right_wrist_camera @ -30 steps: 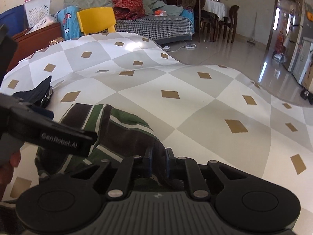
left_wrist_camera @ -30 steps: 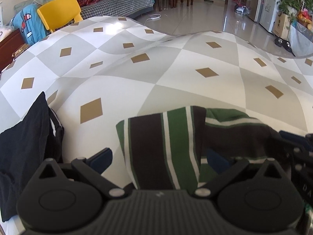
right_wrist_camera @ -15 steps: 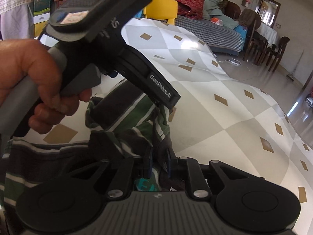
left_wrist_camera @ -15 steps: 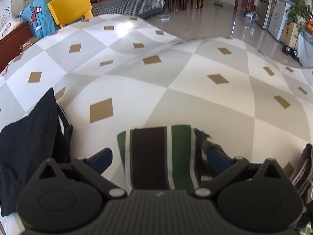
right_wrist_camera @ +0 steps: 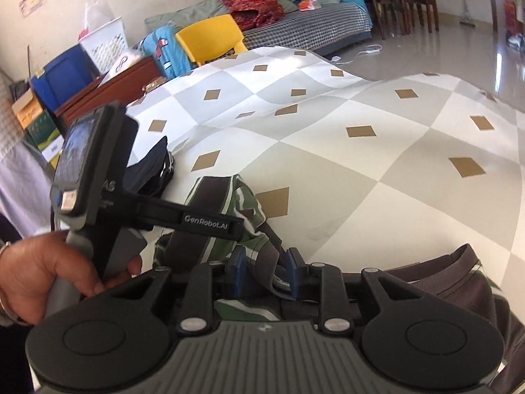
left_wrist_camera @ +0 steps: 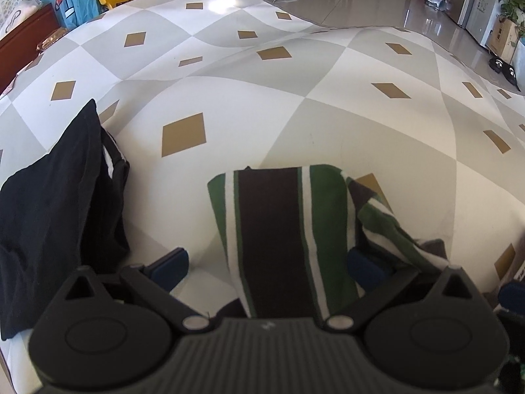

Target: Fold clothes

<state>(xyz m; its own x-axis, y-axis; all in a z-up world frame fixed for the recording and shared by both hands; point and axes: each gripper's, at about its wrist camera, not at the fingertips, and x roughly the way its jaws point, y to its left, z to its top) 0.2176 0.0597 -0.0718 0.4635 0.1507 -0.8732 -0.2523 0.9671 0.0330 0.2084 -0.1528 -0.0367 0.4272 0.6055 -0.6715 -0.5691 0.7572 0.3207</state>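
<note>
A green, brown and white striped shirt (left_wrist_camera: 279, 229) lies on the checked tablecloth (left_wrist_camera: 295, 98) at the near edge. My left gripper (left_wrist_camera: 265, 267) is open, its blue pads on either side of a folded striped flap. My right gripper (right_wrist_camera: 265, 274) has its jaws partly parted with a bunch of the striped shirt (right_wrist_camera: 242, 216) between the pads. The shirt's brown collar (right_wrist_camera: 459, 269) shows at the right. The left gripper's body (right_wrist_camera: 98, 170) and the hand holding it show at the left of the right wrist view.
A dark folded garment (left_wrist_camera: 55, 203) lies on the cloth to the left; it also shows in the right wrist view (right_wrist_camera: 151, 164). A yellow chair (right_wrist_camera: 210, 36), a sofa with clothes (right_wrist_camera: 295, 23) and boxes stand beyond the table. Tiled floor lies to the right.
The right gripper's jaws have parted from tightly shut; the striped fabric still sits between them. It swung back right. The left gripper drew back slightly, with less of the shirt's right part spread out.
</note>
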